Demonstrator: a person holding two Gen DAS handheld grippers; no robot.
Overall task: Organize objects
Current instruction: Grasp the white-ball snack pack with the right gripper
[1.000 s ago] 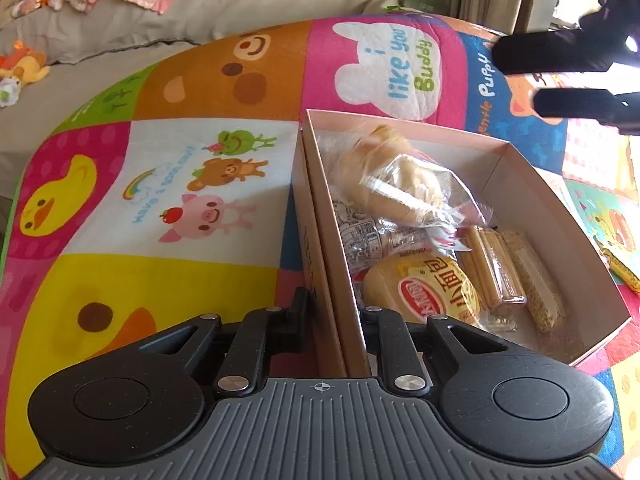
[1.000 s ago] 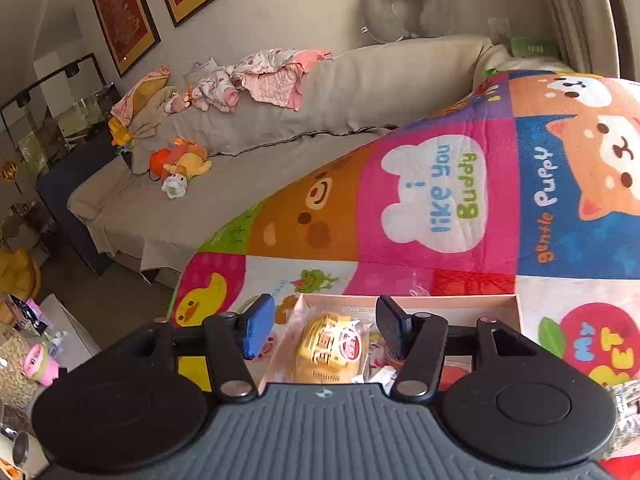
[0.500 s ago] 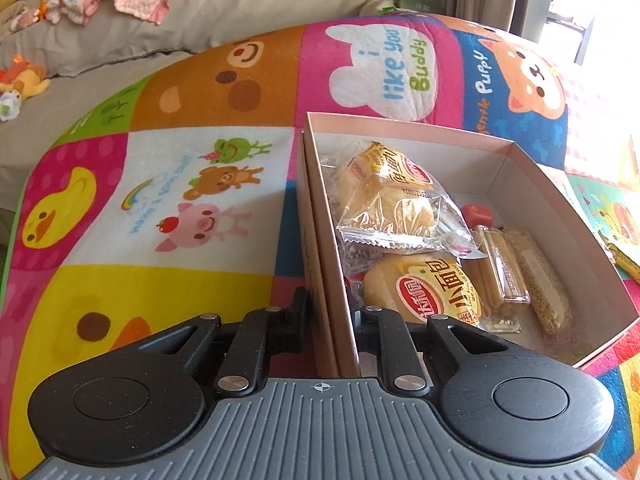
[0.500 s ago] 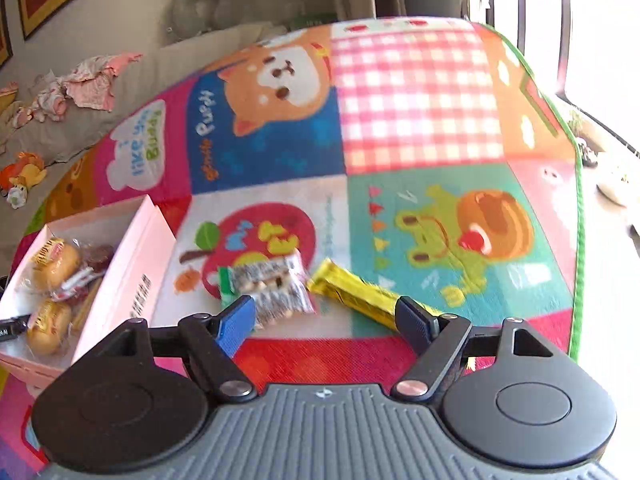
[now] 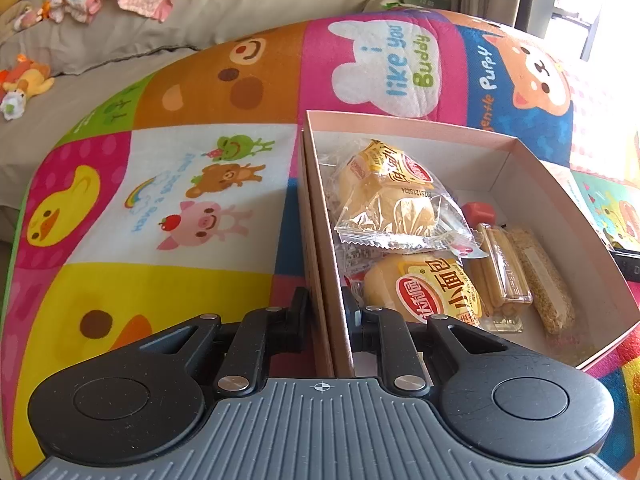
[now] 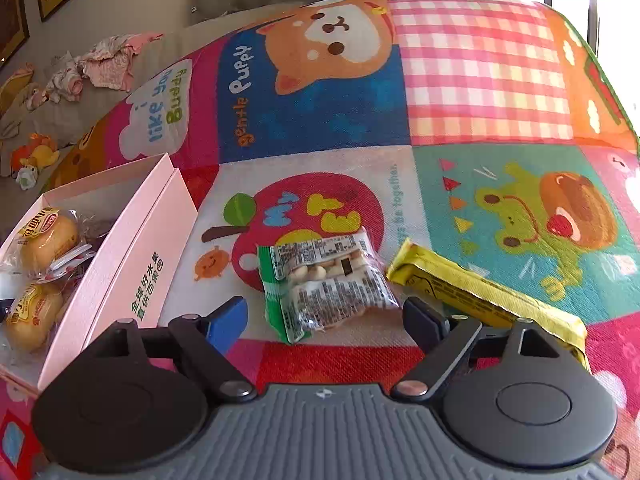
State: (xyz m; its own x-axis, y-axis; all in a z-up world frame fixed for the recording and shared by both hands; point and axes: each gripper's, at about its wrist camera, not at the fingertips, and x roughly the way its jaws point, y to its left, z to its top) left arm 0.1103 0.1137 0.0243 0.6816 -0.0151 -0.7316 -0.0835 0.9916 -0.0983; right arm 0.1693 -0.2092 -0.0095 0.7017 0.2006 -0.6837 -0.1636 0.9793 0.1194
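A pink cardboard box (image 5: 520, 148) lies on the colourful play mat and holds two bagged buns (image 5: 392, 200), wafer sticks (image 5: 500, 268) and a cereal bar (image 5: 548, 280). My left gripper (image 5: 325, 312) is shut on the box's near left wall. The box also shows in the right wrist view (image 6: 132, 240) at the left. My right gripper (image 6: 328, 316) is open and empty, low over the mat, its fingers on either side of a clear bag of nuts (image 6: 324, 276). A yellow snack bar (image 6: 480, 296) lies just right of the bag.
The play mat (image 6: 480, 80) covers the floor. A grey sofa (image 5: 200, 8) with baby clothes and a plush toy (image 5: 24, 80) stands behind it. Framed pictures hang on the wall.
My right gripper has swung from above the box to the right and come down close to the bag of nuts. My left gripper has kept its hold on the box wall.
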